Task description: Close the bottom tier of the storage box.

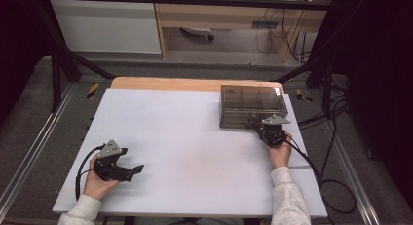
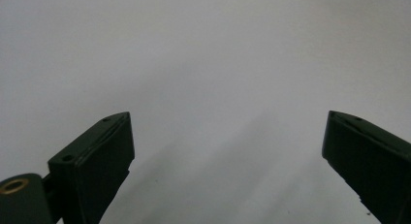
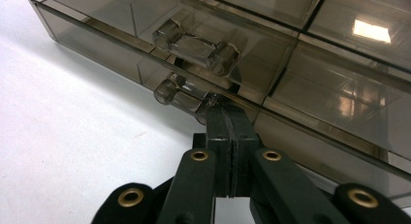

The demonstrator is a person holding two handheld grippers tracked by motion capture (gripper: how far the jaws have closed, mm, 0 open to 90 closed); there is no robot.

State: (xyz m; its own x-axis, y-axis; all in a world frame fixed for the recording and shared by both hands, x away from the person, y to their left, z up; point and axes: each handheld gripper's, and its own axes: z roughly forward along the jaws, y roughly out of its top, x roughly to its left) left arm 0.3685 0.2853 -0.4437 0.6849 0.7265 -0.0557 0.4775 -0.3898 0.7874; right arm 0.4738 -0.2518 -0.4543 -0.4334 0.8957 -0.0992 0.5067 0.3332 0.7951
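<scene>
White tabletop (image 1: 195, 152) before us, our left gripper (image 1: 130, 162) resting low with jaws spread wide, our right gripper (image 3: 229, 118) pressed together against the smoky compartment box's (image 1: 252, 106) front latch (image 3: 186, 94), box contents unclear.

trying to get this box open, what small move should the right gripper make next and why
Probably tip the right gripper upward to lever the clear plastic latch: its jaws are shut with their tips at the latch's lower tab on the smoky transparent plastic compartment box, whose lid looks closed.
</scene>
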